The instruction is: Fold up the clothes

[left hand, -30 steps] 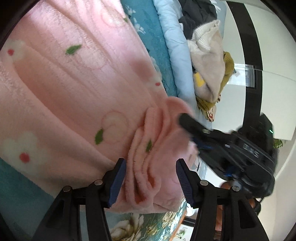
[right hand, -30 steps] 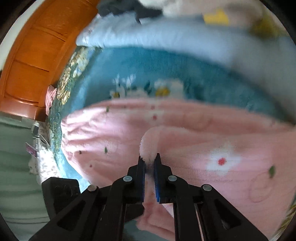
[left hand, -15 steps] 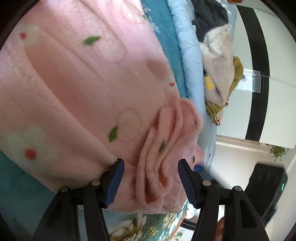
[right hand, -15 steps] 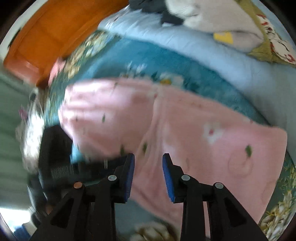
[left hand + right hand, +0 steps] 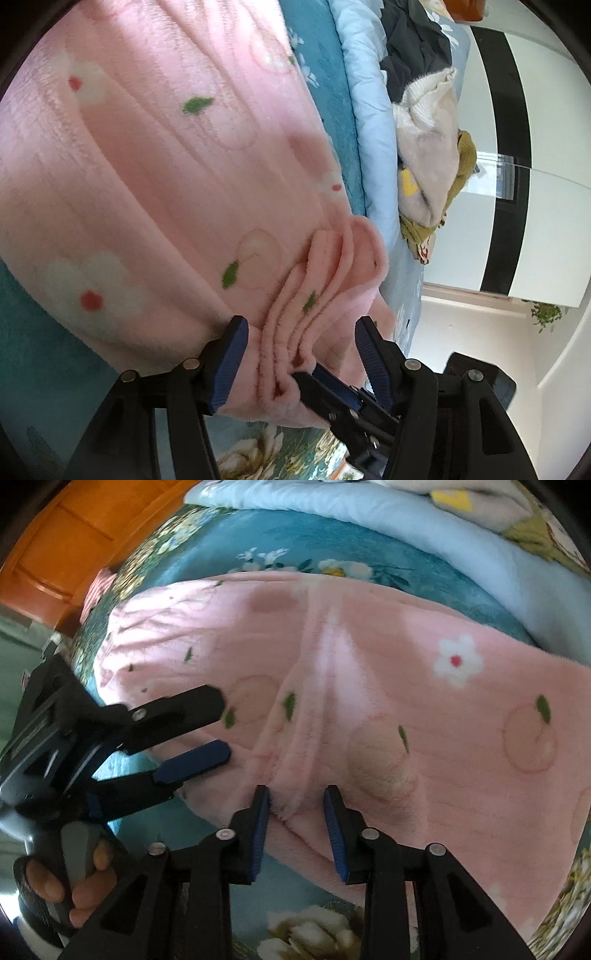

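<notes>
A pink fleece garment (image 5: 155, 177) with white flowers and green leaves lies spread on the bed. My left gripper (image 5: 301, 350) is closed on a thick bunch of its folds at the near edge, and the pads press into the pile from both sides. In the right wrist view the left gripper (image 5: 225, 731) comes in from the left, straddling the same edge of the pink garment (image 5: 424, 716). My right gripper (image 5: 297, 812) stands just beside it with the garment's hem between its jaws; they are closing, with gaps still beside the pads. One right finger (image 5: 325, 387) pokes in under the bunch.
A teal floral bedspread (image 5: 295, 539) lies under the garment. A light blue quilt (image 5: 369, 122) carries a pile of other clothes (image 5: 428, 155). Orange wooden furniture (image 5: 74, 542) stands far left. A hand (image 5: 55, 878) holds the left gripper's handle.
The right gripper let go of the pink fold it pinched, opened, and moved to the near hem beside the left gripper. The left gripper stayed on its bunch.
</notes>
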Motion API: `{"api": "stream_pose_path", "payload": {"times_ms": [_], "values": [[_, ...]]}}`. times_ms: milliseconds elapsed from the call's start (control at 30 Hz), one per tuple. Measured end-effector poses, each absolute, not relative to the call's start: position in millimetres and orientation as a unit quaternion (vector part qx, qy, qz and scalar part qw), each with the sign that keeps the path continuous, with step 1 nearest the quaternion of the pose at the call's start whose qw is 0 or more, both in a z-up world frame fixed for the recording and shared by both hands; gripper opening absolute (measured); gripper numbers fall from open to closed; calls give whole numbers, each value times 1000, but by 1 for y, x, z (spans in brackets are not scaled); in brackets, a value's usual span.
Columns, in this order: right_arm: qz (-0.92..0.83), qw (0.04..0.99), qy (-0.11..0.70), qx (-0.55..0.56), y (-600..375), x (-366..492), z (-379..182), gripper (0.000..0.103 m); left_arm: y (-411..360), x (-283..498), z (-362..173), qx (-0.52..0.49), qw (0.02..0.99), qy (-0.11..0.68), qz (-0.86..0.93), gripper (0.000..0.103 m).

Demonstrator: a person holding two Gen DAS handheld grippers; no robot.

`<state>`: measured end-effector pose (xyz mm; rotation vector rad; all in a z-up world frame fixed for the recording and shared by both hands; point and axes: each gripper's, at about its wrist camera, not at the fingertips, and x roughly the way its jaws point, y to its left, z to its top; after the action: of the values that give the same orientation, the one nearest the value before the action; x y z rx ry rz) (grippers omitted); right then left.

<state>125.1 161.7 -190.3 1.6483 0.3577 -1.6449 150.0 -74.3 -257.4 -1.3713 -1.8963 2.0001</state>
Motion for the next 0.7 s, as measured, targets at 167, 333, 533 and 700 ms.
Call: {"api": "stream_pose_path", "payload": {"times_ms": [167,333,533,700], "values": [[-633,420,81,645,172,126,-166,7,-76,152,-256,-441,35,-619,649,64],[-634,456,111,615,167,148,-143,7,-74,150,-256,-444,35,-621,645,64],[-621,431,133,642,161,150,-178,11,-71,149,-257,-453,35,-614,646,64],[-632,435,110,632,190,130,-156,33,-63,141,-258,-468,47,-598,649,65]]}}
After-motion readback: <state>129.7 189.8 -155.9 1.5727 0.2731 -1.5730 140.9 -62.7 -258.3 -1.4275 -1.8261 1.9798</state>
